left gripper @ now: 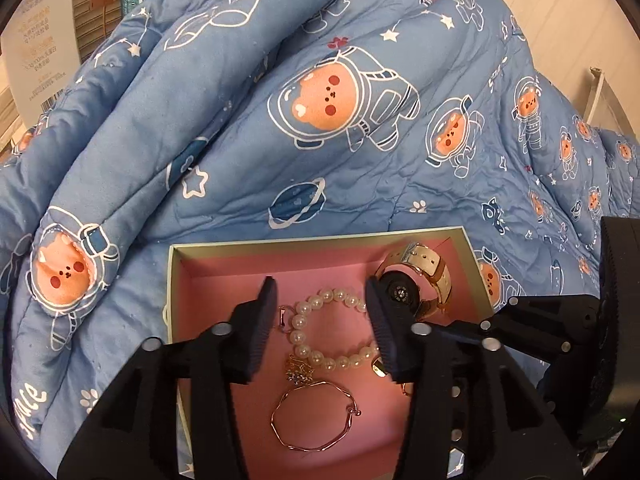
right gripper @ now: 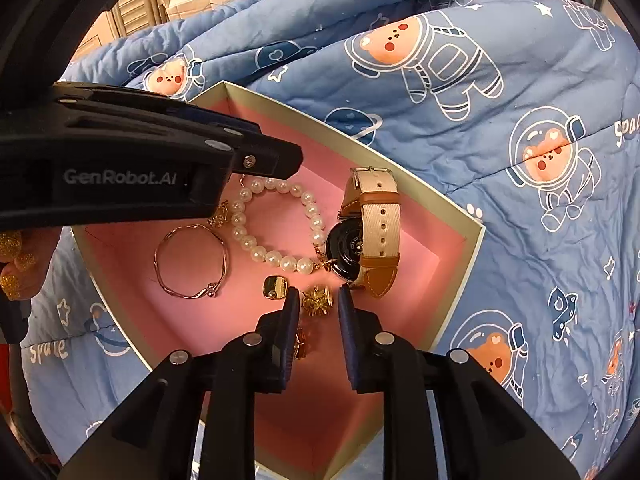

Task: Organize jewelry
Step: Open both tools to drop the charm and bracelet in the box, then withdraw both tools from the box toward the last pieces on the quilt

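At the bottom of the right wrist frame, the right gripper is held open around a gold charm (seemingly unpinched) inside the pink-lined box; closing is judged next. Beyond, the left gripper is held open over the pearl bracelet.

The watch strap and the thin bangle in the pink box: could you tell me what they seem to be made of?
Watch strap: looks like cream woven fabric with visible ribbing, trimmed in smooth tan leather or imitation. Thin bangle: apparently rose-gold-toned metal wire, polished, since it glints; plating or solid cannot be told.
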`<state>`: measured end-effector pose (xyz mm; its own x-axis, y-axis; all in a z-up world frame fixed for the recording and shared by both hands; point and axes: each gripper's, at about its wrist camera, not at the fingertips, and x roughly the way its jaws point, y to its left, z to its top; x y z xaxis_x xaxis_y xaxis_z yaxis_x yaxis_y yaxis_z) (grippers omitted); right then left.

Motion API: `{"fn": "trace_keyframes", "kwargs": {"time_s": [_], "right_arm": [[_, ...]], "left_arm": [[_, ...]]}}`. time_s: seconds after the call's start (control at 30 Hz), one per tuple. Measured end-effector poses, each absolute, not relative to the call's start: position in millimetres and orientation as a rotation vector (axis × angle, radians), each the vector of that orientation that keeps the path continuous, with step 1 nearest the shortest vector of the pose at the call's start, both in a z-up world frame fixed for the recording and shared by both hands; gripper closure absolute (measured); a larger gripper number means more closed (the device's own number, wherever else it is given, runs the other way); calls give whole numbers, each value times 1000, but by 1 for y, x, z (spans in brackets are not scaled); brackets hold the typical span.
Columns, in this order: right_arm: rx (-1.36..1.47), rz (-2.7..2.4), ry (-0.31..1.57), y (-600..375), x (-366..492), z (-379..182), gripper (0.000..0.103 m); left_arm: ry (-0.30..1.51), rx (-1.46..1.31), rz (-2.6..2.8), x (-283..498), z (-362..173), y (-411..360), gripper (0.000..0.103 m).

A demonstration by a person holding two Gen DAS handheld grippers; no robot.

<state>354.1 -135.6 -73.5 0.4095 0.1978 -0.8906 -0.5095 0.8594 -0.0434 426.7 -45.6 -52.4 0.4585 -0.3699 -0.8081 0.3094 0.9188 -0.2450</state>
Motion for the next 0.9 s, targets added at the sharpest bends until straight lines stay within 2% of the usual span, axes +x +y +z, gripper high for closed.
{"fn": "trace_keyframes", "kwargs": {"time_s": [0.2,0.23,0.3,0.43,0.5,0.6,0.9], "right_arm": [[-335,450,1053,-131,350,-78,73],[-328,452,1049,-132,349,-76,71],[-312,457,1030,-136,344,-70,60],[-264,464,970,-150,329,-56,54],[-226,474,931,-159,320,-47,44],[-169,479,866,-175,305,-33,38],[-98,467,813,-212,264,-25,34]], "left_arm": [[981,-74,-409,422,-39,-37,48],[974,-88,-407,420,-37,-33,46],[947,-118,-394,414,-30,-25,31],[886,-101,-357,394,-18,-13,22],[855,-95,-340,383,-13,-8,17],[810,-139,-336,361,-5,2,9],[765,-51,-361,293,-5,-2,7]]}}
